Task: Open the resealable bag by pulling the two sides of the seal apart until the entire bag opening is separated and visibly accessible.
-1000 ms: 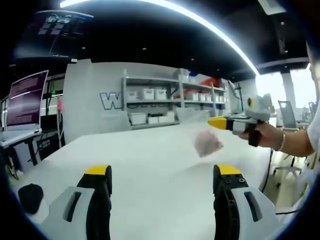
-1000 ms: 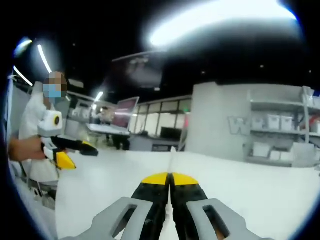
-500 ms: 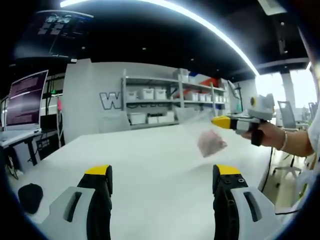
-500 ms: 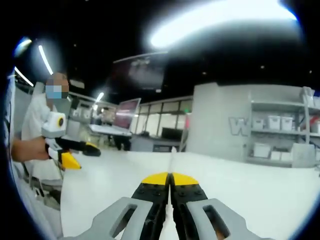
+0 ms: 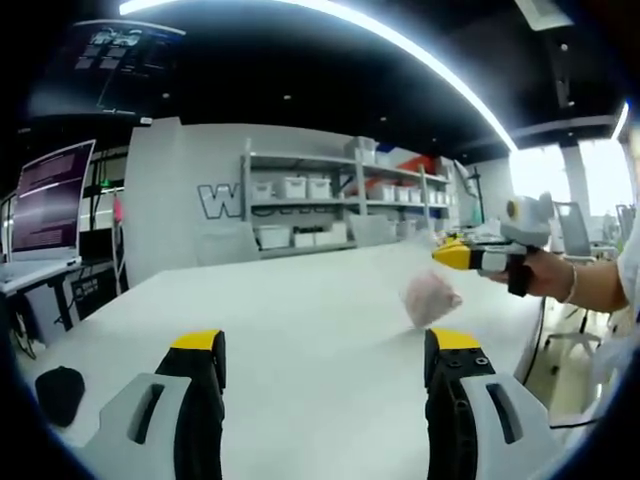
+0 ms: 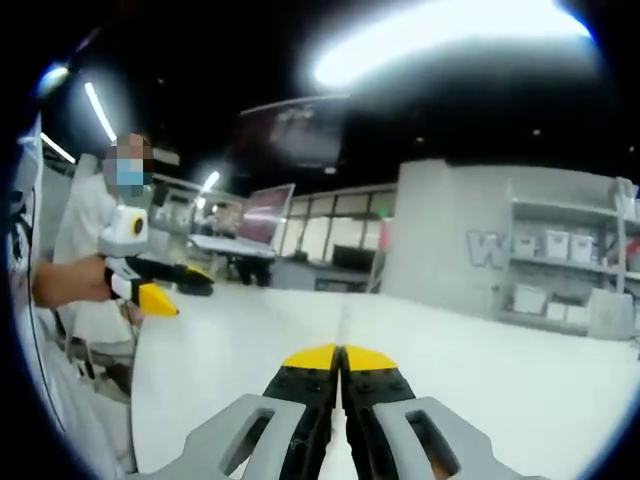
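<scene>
**Bag held aloft by one gripper, seal not yet parted**

Nearest in the left gripper view, the left gripper is seen with its yellow-tipped black jaws set wide apart over the broad white tabletop, nothing between them. Further off, at the right of that view, the right gripper is held in a person's hand, and the clear resealable plastic bag with something pinkish inside hangs from its tip above the table. In the right gripper view, the right gripper's jaws are pressed together, a thin clear edge of film running up between them; they are judged to be clamped on one side of the seal.

The free side of the seal would best be taken by the open left gripper, close beside the right one's hold. A steady, level pull apart is advised, worked along the seal until the whole mouth gapes. Beyond stand grey storage shelves.
</scene>
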### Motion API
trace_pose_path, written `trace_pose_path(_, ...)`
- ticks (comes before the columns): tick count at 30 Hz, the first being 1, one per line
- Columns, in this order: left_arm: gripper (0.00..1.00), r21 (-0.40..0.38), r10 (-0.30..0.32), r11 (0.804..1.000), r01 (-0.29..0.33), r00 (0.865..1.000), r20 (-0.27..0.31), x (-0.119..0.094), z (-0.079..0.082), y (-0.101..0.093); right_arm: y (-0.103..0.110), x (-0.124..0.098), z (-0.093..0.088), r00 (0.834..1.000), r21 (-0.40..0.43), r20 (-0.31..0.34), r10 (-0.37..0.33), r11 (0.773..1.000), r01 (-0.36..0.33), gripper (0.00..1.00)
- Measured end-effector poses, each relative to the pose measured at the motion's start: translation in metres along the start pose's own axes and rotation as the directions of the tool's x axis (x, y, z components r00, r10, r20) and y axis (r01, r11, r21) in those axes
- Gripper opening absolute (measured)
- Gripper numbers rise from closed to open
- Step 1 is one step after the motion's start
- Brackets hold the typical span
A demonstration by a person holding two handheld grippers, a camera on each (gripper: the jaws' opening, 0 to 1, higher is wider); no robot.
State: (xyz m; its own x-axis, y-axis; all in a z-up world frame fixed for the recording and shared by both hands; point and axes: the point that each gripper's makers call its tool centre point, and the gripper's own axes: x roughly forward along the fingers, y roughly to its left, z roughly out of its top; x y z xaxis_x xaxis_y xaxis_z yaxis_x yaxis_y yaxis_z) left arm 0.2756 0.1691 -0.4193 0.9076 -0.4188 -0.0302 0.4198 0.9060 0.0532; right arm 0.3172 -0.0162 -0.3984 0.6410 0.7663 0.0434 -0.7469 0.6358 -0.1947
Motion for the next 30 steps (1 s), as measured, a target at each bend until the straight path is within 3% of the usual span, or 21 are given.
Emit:
trace_pose_path(15, 0.71, 0.004, -0.052, 0.999, 0.052, 0.999, 0.011, -0.004, 0.003, -0.011, 0.044, -0.003, -0.007, 0.991, -0.032, -0.024, 0.131, 0.991, -0.132, 0.00)
trace_pose_path(19, 0.62, 0.017, -0.088, 0.996, 0.088, 0.996, 0.006, -0.006, 0.001, -0.018, 0.057, -0.002, -0.013, 0.984, -0.063, -0.050, 0.169, 0.983, -0.172, 0.00)
trace_pose_path(30, 0.55, 0.083, -0.126, 0.989, 0.125, 0.992, 0.012, -0.011, -0.002, -0.024, 0.081, -0.001, -0.024, 0.964, -0.133, -0.115, 0.241, 0.958, -0.256, 0.00)
